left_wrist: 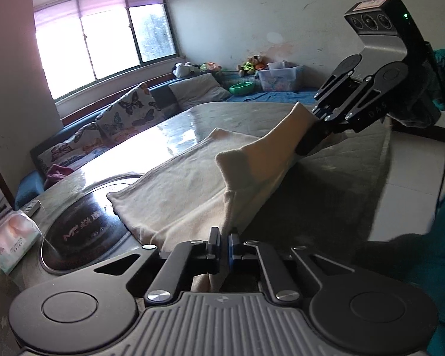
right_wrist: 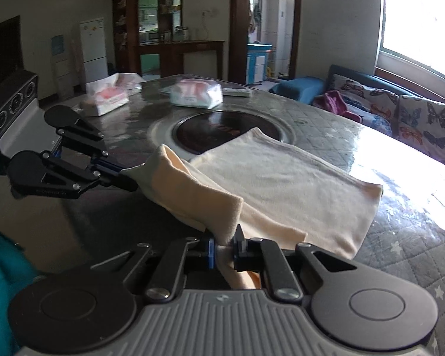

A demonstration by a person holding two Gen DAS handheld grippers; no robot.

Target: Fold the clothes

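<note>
A cream garment (left_wrist: 187, 184) lies partly folded on the table, with its near edge lifted off the surface. My left gripper (left_wrist: 225, 241) is shut on one corner of that edge. My right gripper (left_wrist: 313, 142) is shut on the other corner, farther along the table edge. In the right wrist view the garment (right_wrist: 281, 178) stretches flat toward the window, my right gripper (right_wrist: 224, 249) pinches its near corner, and my left gripper (right_wrist: 127, 178) holds the far corner at left. The held edge hangs raised between the two grippers.
The table (right_wrist: 400, 255) has a quilted cover under clear plastic and a round black hotplate (right_wrist: 219, 132) in its middle. Tissue packs (right_wrist: 195, 93) lie at its far side, one (left_wrist: 12, 237) near my left gripper. A sofa with butterfly cushions (left_wrist: 127, 109) runs under the window.
</note>
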